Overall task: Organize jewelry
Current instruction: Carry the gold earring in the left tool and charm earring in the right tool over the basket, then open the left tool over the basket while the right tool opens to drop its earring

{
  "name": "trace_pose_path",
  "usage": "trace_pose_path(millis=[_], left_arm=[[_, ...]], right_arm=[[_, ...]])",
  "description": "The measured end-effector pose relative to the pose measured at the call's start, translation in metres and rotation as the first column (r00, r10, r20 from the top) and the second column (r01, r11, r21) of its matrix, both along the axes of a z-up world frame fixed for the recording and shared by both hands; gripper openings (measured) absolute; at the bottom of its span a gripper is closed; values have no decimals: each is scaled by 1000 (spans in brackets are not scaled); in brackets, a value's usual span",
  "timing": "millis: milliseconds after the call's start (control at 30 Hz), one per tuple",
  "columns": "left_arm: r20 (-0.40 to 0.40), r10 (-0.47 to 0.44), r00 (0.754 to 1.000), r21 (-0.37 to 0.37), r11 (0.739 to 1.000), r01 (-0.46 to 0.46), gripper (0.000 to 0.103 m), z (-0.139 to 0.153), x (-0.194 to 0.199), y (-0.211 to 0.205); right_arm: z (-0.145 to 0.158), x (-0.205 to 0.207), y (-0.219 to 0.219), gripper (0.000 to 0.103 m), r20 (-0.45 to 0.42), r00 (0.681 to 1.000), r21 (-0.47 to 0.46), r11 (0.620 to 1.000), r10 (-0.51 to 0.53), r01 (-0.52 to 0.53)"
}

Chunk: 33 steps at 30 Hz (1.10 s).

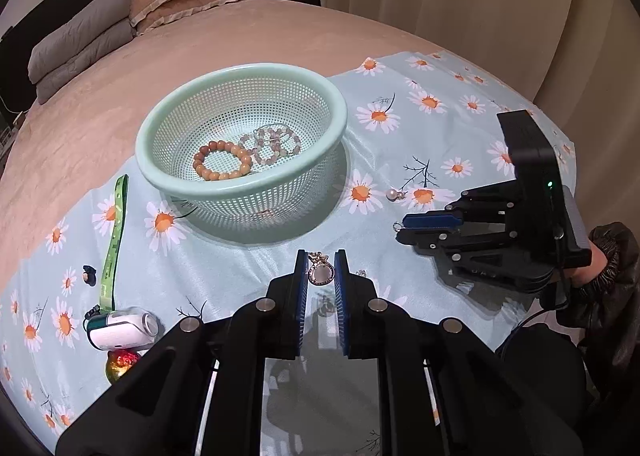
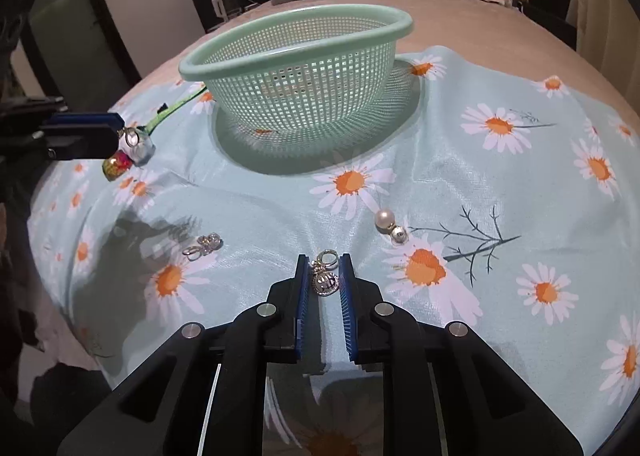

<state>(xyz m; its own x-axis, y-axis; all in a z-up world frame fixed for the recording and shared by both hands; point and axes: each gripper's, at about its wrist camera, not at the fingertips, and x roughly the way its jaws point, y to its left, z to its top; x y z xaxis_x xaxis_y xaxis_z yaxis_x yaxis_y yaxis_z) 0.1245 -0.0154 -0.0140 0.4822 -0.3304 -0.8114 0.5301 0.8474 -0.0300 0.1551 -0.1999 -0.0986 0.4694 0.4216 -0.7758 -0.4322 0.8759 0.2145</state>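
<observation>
Left claw: left gripper pinches an oval pendant between its blue pads, lifted above the cloth.
Right claw: right gripper pinches a round silver charm by its sides, ring end forward.
Destination: mint mesh basket straight ahead, already holding bead bracelets, likely where both pieces go.
Still loose: pearl earring and small silver charm on the daisy cloth.
</observation>
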Motion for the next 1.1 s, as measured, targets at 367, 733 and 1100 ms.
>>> trace_pose_path(millis=[367, 733, 1100], left_arm=[[52, -1, 999, -36, 999, 2, 14, 20, 19, 2], [95, -2, 996, 10, 1000, 2, 14, 24, 68, -17], [125, 32, 992, -20, 999, -30, 69, 10, 89, -6]], right_arm=[[86, -7, -14, 13, 190, 982, 11, 1000, -1, -1], [143, 58, 12, 13, 247, 969, 37, 999, 28, -39], [124, 104, 32, 71, 243, 965, 14, 996, -93, 93]])
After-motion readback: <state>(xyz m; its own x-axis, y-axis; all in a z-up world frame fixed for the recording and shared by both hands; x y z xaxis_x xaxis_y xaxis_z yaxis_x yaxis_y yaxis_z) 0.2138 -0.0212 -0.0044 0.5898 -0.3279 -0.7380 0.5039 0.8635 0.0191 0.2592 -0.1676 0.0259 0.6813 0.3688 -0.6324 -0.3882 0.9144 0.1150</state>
